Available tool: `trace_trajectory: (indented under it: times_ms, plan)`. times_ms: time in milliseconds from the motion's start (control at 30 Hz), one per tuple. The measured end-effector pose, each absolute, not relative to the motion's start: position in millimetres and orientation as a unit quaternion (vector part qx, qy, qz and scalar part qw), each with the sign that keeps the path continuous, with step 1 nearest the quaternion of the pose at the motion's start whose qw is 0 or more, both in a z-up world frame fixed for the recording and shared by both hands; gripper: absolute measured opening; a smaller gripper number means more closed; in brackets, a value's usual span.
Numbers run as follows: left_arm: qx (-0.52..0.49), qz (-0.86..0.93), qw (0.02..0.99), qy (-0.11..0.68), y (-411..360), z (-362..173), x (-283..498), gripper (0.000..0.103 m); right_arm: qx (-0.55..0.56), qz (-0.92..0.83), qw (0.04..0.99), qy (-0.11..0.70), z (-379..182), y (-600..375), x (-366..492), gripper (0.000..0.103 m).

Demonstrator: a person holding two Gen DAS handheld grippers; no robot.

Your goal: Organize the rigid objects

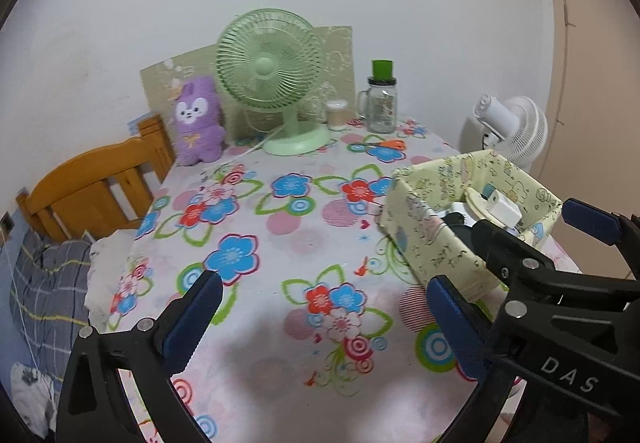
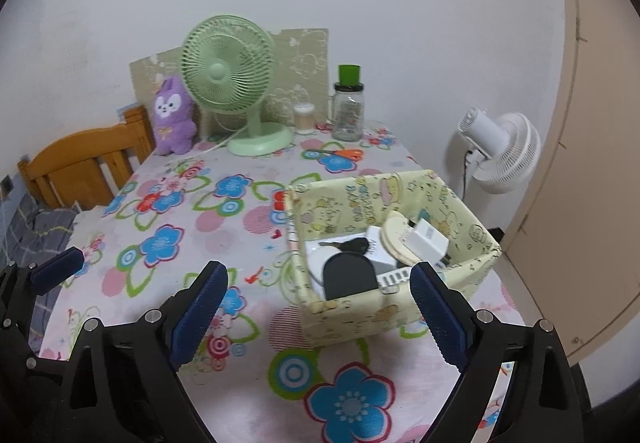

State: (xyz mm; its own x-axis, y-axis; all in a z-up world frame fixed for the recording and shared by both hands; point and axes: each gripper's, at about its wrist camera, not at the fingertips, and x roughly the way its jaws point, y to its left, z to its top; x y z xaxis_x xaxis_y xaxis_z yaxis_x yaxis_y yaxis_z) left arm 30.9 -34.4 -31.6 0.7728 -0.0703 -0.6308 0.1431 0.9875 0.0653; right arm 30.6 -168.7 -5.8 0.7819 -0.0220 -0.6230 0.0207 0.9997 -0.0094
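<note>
A pale yellow cartoon-print box [image 2: 460, 199] stands on the right of the floral table; it also shows in the left wrist view [image 1: 436, 255]. Inside lie a white charger [image 2: 428, 239], a round cream item [image 2: 394, 239], a black key [image 2: 352, 244], a black rounded pad [image 2: 350, 279] and a white ridged piece [image 2: 396, 277]. My right gripper [image 2: 316, 307] is open and empty, low over the table just in front of the box. My left gripper [image 1: 324, 315] is open and empty over the table's front, left of the box. The right gripper's blue finger [image 1: 592, 221] shows beside the box.
At the table's back stand a green desk fan [image 2: 228, 83], a purple plush [image 2: 172, 119], a glass jar with a green lid [image 2: 349, 111], a small cup [image 2: 304, 119] and orange scissors [image 2: 344, 153]. A white fan [image 2: 500, 151] stands right; a wooden bed frame [image 2: 80, 167] left.
</note>
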Motion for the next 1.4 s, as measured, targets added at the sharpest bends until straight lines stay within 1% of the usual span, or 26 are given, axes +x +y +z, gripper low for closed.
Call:
trace_trajectory:
  times_ms: [367,533,967,1400]
  plan:
    - [0.021,-0.002,0.952,0.305,9,-21,0,0.103,-0.006,0.02,0.956,0.292,5,-151,5,0.099]
    - [0.008,0.008,0.957,0.29,21,-16,-14,0.103,0.0,0.024,0.961,0.275,11,-151,-7,0.103]
    - [-0.005,0.017,0.965,0.263,26,-10,-34,0.103,-0.006,0.013,0.966,0.26,16,-160,-28,0.103]
    - [-0.011,0.005,0.965,0.262,29,-11,-35,0.103,0.007,0.014,0.966,0.259,9,-156,-32,0.103]
